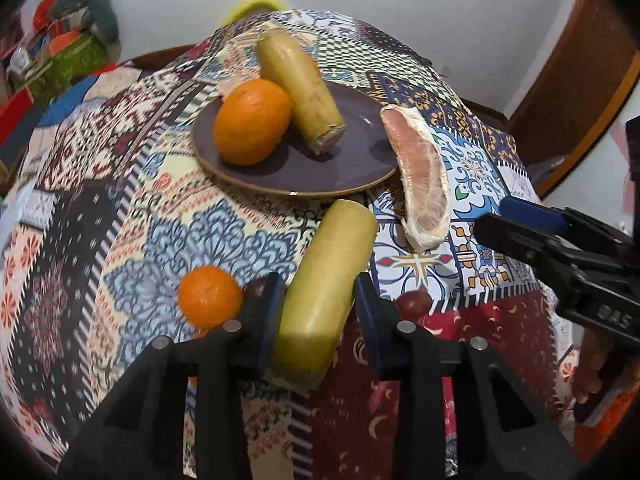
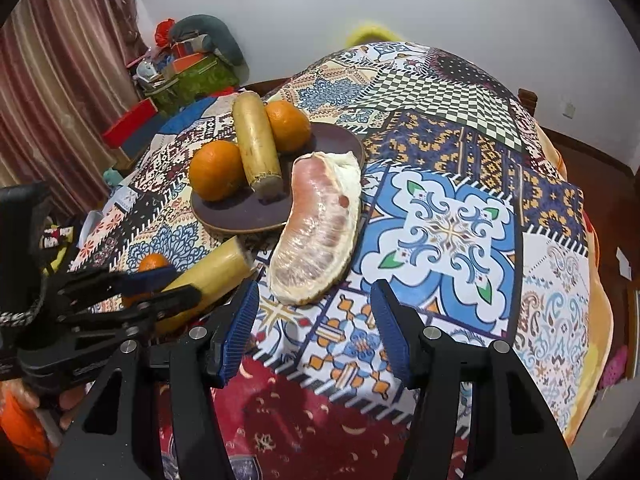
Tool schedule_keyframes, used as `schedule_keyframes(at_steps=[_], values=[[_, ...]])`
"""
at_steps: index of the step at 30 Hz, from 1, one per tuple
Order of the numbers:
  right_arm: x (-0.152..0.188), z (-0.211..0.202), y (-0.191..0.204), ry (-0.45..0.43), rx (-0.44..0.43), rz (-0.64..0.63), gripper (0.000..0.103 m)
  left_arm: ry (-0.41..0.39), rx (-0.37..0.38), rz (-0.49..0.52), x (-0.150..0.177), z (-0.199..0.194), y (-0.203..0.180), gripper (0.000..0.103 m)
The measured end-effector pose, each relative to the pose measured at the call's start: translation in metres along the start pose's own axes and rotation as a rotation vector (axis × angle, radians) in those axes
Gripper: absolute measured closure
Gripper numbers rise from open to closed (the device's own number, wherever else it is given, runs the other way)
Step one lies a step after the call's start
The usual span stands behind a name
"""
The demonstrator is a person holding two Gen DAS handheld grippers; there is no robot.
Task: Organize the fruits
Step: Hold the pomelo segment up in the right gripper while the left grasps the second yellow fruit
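Note:
My left gripper [image 1: 318, 312] is shut on the near end of a yellow stalk piece [image 1: 336, 248], both pads against its sides; the stalk piece rests on the patterned tablecloth [image 1: 120, 240]. In the right wrist view the left gripper [image 2: 186, 282] clamps that stalk piece [image 2: 216, 268] at the left. My right gripper [image 2: 316, 286] stands open over the cloth, a pink pomelo segment [image 2: 320, 232] just ahead of its fingertips, untouched. A purple plate [image 1: 352, 160] holds an orange [image 1: 252, 120] and a second stalk piece [image 1: 300, 92]. The pomelo segment [image 1: 420, 176] leans on the plate's rim.
A small orange [image 1: 210, 296] and two dark red grapes [image 1: 414, 304] lie on the cloth beside my left fingers. The right gripper [image 1: 494, 216] reaches in from the right edge. A second orange [image 2: 288, 126] sits at the plate's back. Boxes and clutter [image 2: 188, 68] stand beyond the table's far left.

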State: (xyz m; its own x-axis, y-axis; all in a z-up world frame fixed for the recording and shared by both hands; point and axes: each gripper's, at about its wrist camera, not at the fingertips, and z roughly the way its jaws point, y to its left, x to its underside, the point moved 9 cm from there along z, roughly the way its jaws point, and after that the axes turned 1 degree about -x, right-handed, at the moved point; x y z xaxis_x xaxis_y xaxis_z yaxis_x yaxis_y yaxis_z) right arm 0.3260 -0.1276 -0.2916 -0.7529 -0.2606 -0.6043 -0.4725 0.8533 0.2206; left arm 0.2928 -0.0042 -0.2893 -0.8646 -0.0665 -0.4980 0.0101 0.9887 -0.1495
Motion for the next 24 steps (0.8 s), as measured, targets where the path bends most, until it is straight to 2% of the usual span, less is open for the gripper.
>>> schedule_keyframes(at_steps=[5, 12, 17, 18, 24], values=[[-0.009, 0.014, 0.005, 0.015, -0.033, 0.016, 0.049, 0.002, -0.011, 0.03, 0.0, -0.001, -0.004, 0.069], [-0.014, 0.034, 0.003, 0.042, -0.003, -0.002, 0.049, 0.004, -0.002, 0.092, -0.01, 0.01, -0.011, 0.068], [-0.017, 0.043, -0.003, 0.057, 0.003, 0.016, 0.046, 0.019, 0.03, 0.091, -0.015, 0.024, -0.012, 0.061], [-0.017, 0.043, -0.003, 0.055, -0.002, 0.018, 0.043, 0.021, 0.034, 0.087, -0.015, 0.026, -0.013, 0.061], [-0.018, 0.051, -0.004, 0.063, -0.003, 0.014, 0.043, 0.017, 0.044, 0.081, -0.017, 0.031, -0.015, 0.06]])
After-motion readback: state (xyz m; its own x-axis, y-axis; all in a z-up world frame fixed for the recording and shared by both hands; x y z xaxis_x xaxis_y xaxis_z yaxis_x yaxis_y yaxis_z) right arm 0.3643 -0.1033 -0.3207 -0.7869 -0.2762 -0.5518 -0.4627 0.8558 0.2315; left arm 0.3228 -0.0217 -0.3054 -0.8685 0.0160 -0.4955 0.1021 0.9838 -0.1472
